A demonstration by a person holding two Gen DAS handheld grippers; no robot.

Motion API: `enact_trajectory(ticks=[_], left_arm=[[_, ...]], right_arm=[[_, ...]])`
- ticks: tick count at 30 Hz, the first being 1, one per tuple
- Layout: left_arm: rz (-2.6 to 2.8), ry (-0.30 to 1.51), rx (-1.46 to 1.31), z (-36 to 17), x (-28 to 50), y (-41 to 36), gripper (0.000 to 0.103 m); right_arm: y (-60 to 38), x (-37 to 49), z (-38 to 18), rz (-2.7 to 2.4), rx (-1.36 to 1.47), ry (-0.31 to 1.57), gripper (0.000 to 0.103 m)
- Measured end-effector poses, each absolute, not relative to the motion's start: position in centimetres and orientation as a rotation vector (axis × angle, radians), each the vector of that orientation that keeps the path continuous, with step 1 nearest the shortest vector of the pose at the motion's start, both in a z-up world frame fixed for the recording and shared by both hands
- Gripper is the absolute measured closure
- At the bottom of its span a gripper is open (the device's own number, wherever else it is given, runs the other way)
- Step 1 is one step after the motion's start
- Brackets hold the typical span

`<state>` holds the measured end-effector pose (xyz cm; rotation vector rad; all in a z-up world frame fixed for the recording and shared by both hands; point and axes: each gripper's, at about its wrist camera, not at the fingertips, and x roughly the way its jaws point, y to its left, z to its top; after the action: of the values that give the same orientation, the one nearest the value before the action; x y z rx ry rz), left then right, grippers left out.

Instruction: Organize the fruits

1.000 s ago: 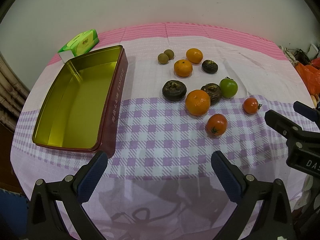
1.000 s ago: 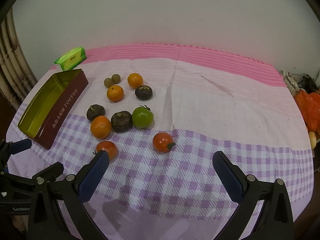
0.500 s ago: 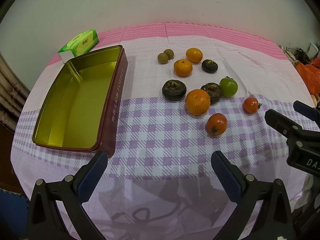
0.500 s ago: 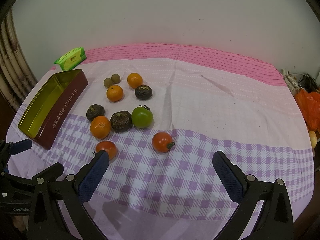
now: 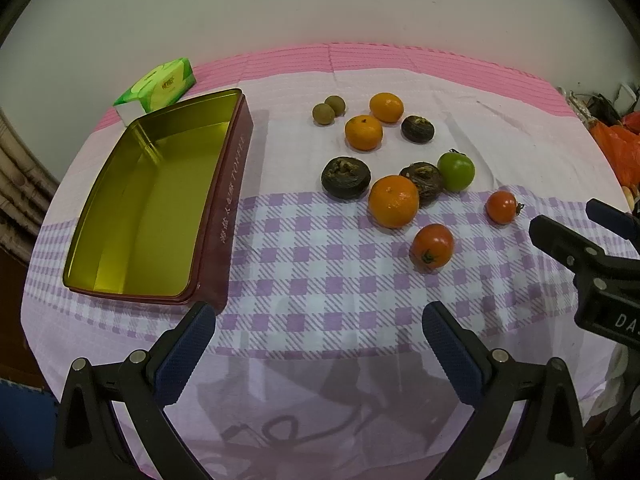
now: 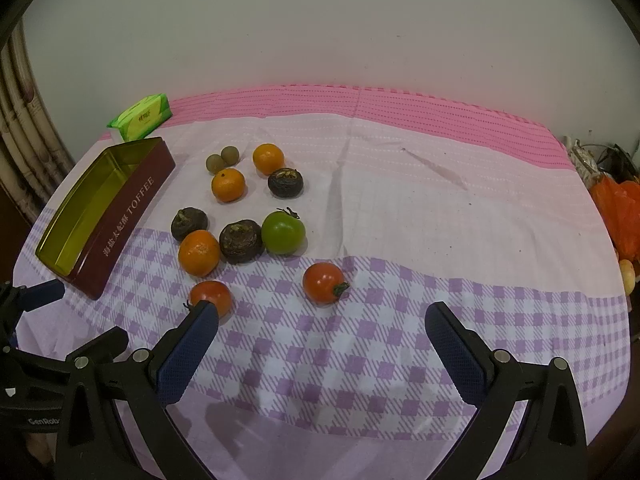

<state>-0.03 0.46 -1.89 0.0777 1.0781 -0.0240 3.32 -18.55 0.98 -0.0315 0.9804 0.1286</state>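
A maroon toffee tin (image 5: 224,216) (image 6: 124,220) with a gold inside stands empty at the left of the table. To its right lie three oranges (image 5: 393,201) (image 6: 199,253), three dark wrinkled fruits (image 5: 344,178) (image 6: 241,241), a green tomato (image 5: 456,171) (image 6: 283,232), two red tomatoes (image 5: 433,245) (image 6: 323,282) and two small brown fruits (image 5: 329,109) (image 6: 222,159). My left gripper (image 5: 320,352) hangs open over the near table edge, holding nothing. My right gripper (image 6: 322,352) is open too, just short of the red tomatoes, and empty.
A green tissue pack (image 5: 158,87) (image 6: 141,116) lies behind the tin near the wall. The pink and purple checked cloth (image 5: 320,280) covers the table. Orange bags (image 6: 618,212) and clutter sit past the right edge. A curtain (image 6: 20,140) hangs at the left.
Both grippers have barely shifted; the fruits sit a touch lower in the right wrist view. Nothing was taken hold of or let go.
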Motion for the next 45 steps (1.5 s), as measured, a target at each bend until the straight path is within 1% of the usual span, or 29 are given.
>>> enact_trajectory(ticks=[14,24,25,30,32,36,37,38,39,40,45], left_arm=[[-0.035,1.084,0.095,-2.1,0.5,-0.2,0.000],[-0.125,1.081,0.119,-2.5,1.4,-2.0,0.000],[-0.139,1.085,0.122,-2.6,1.6,-2.3,0.001],[-0.196,1.112,0.133,-3.1,2.7,-3.5,0.014],[-0.223,1.120,0.129,-3.2,3.3,-3.9,0.024],[-0.245,1.127,0.145,-3.5,4.5,-4.8,0.031],[-0.244,1.130,0.154,-3.7,4.7,-5.1,0.034],[-0.244,1.134,0.155,-3.8,5.0,-5.3,0.039],[-0.251,1.137,0.150,-3.9,5.2,-5.5,0.042],[-0.260,1.140,0.147,-4.0,5.4,-5.7,0.044],[-0.282,1.154,0.150,-4.5,6.0,-6.5,0.048]], right_arm=[[-19.4,3.7,0.8,0.115,-0.015,0.987,0.001],[-20.4,4.1,0.6,0.102,-0.003,0.992,0.001],[-20.5,4.2,0.6,0.101,-0.002,0.992,0.001],[-21.1,4.5,0.3,0.094,0.009,1.001,0.001],[-21.4,4.6,0.2,0.090,0.016,1.006,0.001],[-21.9,4.9,0.1,0.078,0.028,1.012,0.001],[-22.1,4.9,0.1,0.074,0.031,1.014,0.001],[-22.3,5.0,0.1,0.069,0.035,1.016,0.001],[-22.6,5.0,0.1,0.064,0.041,1.017,0.001],[-22.9,5.0,0.1,0.061,0.048,1.017,0.001],[-23.8,5.3,0.0,0.049,0.072,1.022,0.001]])
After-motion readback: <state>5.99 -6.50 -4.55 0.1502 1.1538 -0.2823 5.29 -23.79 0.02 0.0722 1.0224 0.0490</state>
